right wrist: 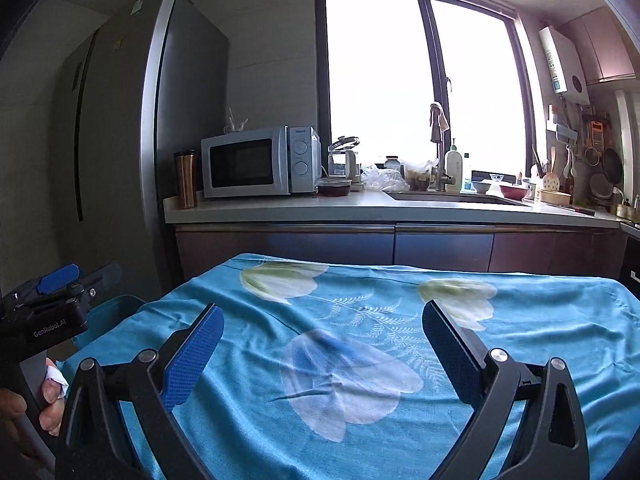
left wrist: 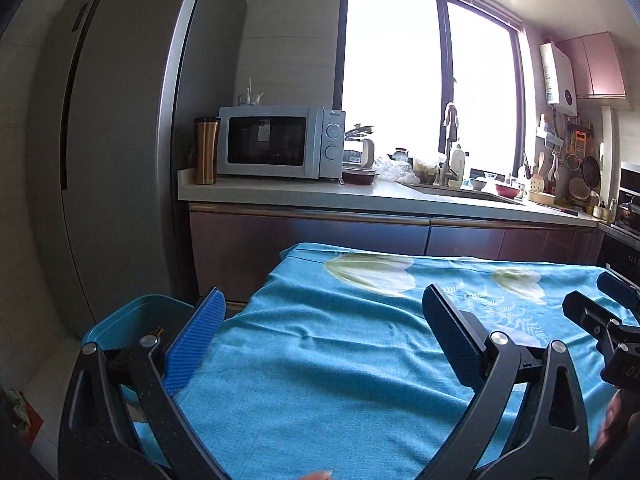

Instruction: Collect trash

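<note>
LEFT hand-held gripper (left wrist: pixel 320 340): spread, nothing between pads | RIGHT hand-held gripper (right wrist: pixel 322 350): spread wide, empty | surface (right wrist: pixel 540 320): blue cloth, no trash visible | bin (left wrist: pixel 132 320): lower left, just beside surface edge, likely placed there for drop-off.

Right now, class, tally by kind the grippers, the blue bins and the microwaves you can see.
Grippers: 2, the left gripper and the right gripper, both open and empty
Blue bins: 1, the bin
Microwaves: 1, the microwave
Total: 4
</note>
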Demonstrator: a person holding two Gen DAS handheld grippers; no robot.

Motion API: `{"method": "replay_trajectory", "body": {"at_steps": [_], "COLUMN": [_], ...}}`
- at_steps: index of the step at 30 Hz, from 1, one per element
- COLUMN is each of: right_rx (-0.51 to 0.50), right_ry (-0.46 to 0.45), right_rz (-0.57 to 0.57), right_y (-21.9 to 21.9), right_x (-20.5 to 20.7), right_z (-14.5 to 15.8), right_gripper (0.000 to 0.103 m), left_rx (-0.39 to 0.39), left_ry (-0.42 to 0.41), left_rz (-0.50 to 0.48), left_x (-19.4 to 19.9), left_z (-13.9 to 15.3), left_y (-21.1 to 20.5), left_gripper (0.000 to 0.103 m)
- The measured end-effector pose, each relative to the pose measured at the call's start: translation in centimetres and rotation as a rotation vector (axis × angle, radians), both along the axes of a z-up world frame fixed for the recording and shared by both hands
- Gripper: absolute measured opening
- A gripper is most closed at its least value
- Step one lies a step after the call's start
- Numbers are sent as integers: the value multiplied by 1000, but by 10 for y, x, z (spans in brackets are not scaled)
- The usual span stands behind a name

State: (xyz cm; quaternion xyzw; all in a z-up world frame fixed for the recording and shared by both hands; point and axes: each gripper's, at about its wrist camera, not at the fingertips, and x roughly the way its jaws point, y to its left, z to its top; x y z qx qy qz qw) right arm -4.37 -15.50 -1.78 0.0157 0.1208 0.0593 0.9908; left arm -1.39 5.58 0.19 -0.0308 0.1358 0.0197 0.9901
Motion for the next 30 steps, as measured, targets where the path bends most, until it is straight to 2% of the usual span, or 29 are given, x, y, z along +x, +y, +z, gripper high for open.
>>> {"method": "replay_trajectory", "body": {"at_steps": [30], "right_rx": [1], "right_ry": [-15], "right_rz": [-7], "right_y": [-6], "right_x": [-7], "right_z": [6], "right_gripper": [96], "left_rx": [47], "left_ry": [-36], "left_rz": [-13], "left_x": [-6], "left_z": [-2], "left_y": [-16], "left_gripper": [97]}}
